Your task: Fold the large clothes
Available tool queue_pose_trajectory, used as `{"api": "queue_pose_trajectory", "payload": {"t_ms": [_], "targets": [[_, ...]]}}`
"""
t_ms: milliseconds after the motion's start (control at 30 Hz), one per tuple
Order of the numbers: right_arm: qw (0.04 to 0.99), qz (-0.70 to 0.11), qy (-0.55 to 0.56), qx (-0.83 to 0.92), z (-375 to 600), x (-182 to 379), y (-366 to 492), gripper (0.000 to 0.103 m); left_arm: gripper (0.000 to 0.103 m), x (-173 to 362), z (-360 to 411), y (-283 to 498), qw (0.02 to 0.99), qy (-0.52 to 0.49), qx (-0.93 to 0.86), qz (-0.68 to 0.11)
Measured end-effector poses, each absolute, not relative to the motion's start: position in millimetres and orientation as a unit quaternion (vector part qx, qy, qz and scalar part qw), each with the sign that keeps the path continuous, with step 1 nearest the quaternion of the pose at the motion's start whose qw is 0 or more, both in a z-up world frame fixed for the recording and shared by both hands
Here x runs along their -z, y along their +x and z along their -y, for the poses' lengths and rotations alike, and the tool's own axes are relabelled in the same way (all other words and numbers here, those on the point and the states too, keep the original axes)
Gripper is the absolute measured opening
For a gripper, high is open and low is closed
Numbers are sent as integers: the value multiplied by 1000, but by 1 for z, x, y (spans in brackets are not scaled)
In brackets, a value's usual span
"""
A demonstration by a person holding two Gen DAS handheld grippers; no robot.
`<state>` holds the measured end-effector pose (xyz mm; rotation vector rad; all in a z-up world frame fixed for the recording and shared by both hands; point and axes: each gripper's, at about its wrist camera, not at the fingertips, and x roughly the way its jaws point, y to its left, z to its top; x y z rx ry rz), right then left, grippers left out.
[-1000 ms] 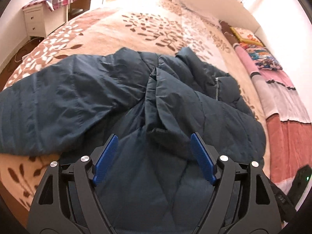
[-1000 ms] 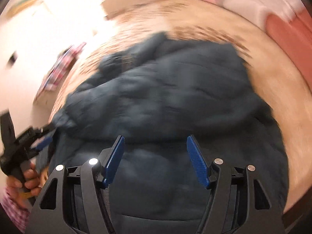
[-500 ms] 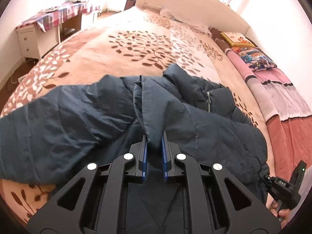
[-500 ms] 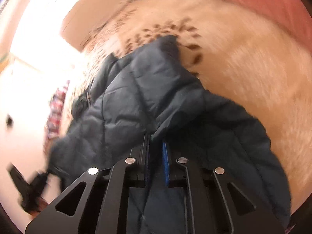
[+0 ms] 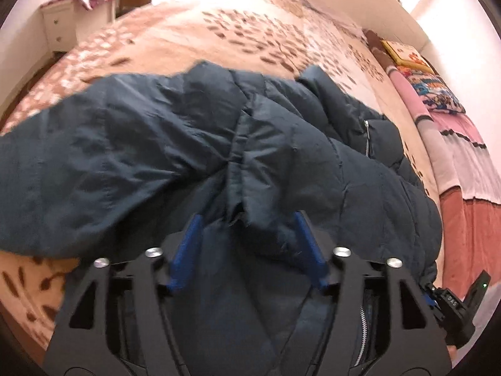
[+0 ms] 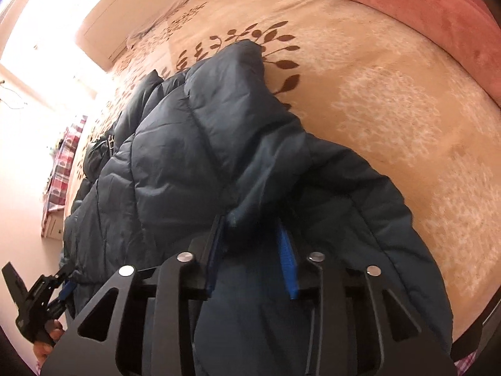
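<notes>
Bright daylight floods my right view from a blown-out window upper left. My left view smears the bedspread pattern with motion blur. Fisheye lenses bend both frames, corners black.

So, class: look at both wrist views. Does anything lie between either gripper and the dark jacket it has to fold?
Nothing visible does. The left gripper and right gripper each straddle a fold of the jacket, jaws just opening, on the bedspread.
</notes>
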<state>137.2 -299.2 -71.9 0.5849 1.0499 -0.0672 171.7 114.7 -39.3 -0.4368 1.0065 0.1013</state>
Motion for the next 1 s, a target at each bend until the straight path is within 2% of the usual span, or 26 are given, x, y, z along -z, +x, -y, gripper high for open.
{"api": "queue_pose_trajectory", "payload": {"t_ms": [200, 600, 800, 1000], "targets": [[835, -499, 230, 25, 287, 63, 120, 55, 64, 21, -135, 129, 869, -210, -49, -446], [874, -475, 100, -32, 225, 34, 69, 57, 64, 54, -254, 14, 814, -356, -160, -430], [873, -478, 75, -59, 201, 32, 63, 57, 64, 78, -332, -25, 754, -502, -225, -360], [877, -472, 58, -72, 189, 25, 62, 57, 64, 94, -358, -23, 738, -547, -237, -317]]}}
